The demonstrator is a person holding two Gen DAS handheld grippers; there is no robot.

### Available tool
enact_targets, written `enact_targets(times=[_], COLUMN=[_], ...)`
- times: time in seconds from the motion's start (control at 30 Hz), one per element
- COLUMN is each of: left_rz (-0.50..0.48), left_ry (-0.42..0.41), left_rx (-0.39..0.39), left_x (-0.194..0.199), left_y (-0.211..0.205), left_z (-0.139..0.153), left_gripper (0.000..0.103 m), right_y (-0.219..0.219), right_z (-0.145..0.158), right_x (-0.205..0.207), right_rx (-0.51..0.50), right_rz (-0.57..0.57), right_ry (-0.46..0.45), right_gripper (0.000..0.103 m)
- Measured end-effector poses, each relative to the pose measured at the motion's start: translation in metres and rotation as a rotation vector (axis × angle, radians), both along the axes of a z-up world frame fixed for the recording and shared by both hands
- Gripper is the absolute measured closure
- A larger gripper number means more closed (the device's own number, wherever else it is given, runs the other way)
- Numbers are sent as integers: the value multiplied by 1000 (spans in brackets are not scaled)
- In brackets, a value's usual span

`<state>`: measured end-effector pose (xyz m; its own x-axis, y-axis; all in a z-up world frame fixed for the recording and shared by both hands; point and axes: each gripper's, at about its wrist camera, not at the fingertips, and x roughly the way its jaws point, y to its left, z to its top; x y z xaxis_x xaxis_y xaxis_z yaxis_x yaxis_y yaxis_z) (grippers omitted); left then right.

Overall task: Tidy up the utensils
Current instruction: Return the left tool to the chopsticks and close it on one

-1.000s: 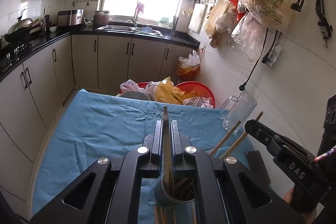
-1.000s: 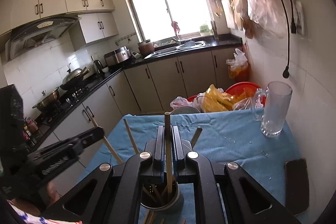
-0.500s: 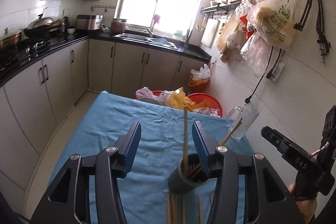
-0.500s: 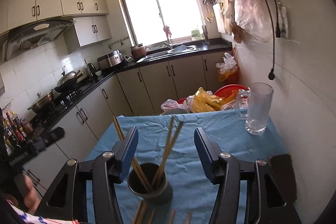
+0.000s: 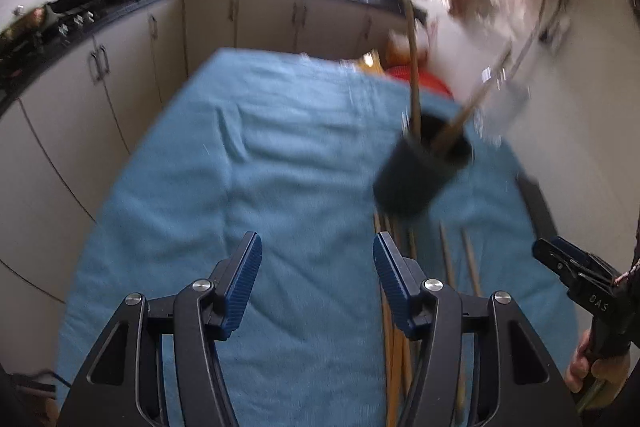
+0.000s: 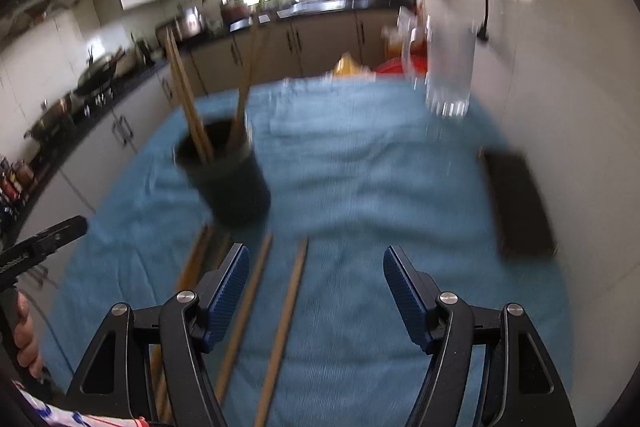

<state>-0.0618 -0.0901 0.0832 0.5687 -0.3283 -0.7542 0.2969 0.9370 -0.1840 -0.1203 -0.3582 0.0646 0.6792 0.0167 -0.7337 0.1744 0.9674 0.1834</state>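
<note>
A dark round holder (image 5: 420,171) stands on the blue cloth with several wooden chopsticks (image 5: 412,67) upright in it; it also shows in the right wrist view (image 6: 228,179). More chopsticks (image 6: 280,323) lie loose on the cloth in front of the holder, also seen in the left wrist view (image 5: 396,343). My left gripper (image 5: 316,283) is open and empty, left of the holder and back from it. My right gripper (image 6: 316,295) is open and empty above the loose chopsticks. Both views are blurred.
A blue cloth (image 5: 248,163) covers the table. A glass mug (image 6: 448,75) stands at the far right by the wall. A flat black object (image 6: 520,203) lies at the right edge. Red basins and bags sit beyond the table's far end.
Both grippers were shut on chopsticks over the holder, then opened and let them drop in. Both have since pulled back and tilted down toward the table.
</note>
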Motion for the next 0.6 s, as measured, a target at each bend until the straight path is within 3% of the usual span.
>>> enact_targets(times=[0.13,0.33,0.43,0.6], left_rz=[-99,-250,-225,-149], left_ry=[62,84,106,128], left_rx=[31,116,182,150], left_x=[-12,-25,-18,-4], left_y=[-23,-66,-73,-47], left_z=[-30,-56,-68,-68], left_gripper=[46,52,72,74], right_y=[8,11,8,4], right_z=[-28,-38,-38,-40], right_x=[-9,-12,-14,-17], right_rx=[30,62,74,68], right_rz=[19,9,1,-10], right_ry=[57,74,71,75], right_gripper=[29,29,29,29])
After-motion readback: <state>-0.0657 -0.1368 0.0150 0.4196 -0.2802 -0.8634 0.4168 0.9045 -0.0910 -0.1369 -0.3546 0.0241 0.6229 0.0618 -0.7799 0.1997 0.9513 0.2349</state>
